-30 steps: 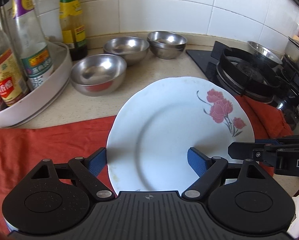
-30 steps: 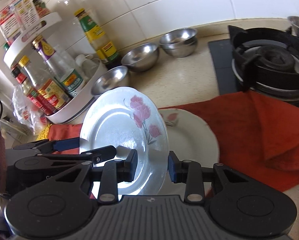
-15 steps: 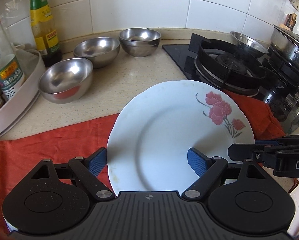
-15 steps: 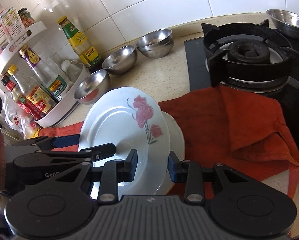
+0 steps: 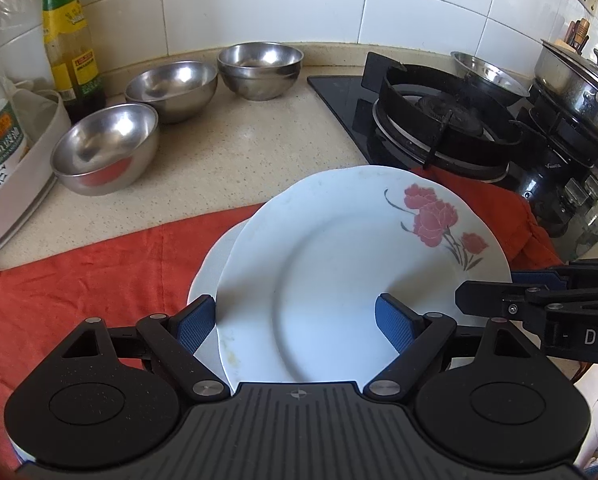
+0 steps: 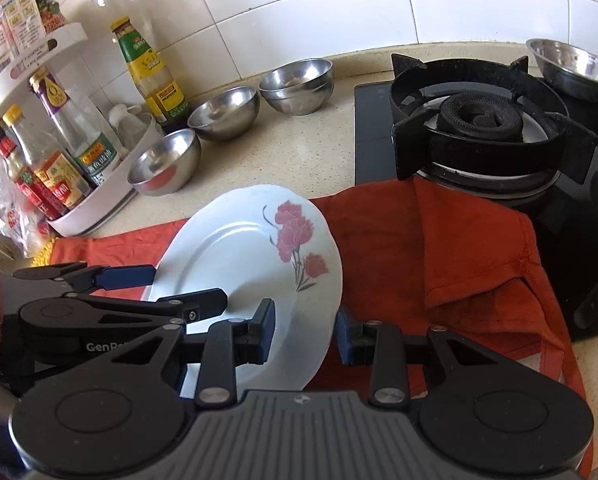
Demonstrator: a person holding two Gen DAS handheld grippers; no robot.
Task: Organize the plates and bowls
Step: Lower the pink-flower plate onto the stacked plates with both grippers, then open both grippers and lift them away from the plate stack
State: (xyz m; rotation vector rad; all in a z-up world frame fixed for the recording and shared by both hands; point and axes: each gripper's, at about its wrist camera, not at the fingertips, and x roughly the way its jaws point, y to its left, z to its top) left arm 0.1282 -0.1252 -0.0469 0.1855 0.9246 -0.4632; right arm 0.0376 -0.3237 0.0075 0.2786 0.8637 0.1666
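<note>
Both grippers straddle the flowered plate, clamping unconfirmed; I'd lower it squarely onto the bottom plate at nine o'clock.

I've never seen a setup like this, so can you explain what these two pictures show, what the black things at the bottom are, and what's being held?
The black things are hand-held grasping tools, one in each of a person's hands, each with a camera looking forward along its two fingers. One picture comes from the left tool, the other from the right tool.

Both tools meet on one flowered plate: the left tool's blue pads straddle its near edge, and the right tool's fingers sit on either side of its rim. A second plate peeks out beneath it, on a red cloth.

Behind, on the counter, stand steel bowls, two of them stacked, plus sauce bottles and a gas stove.
</note>
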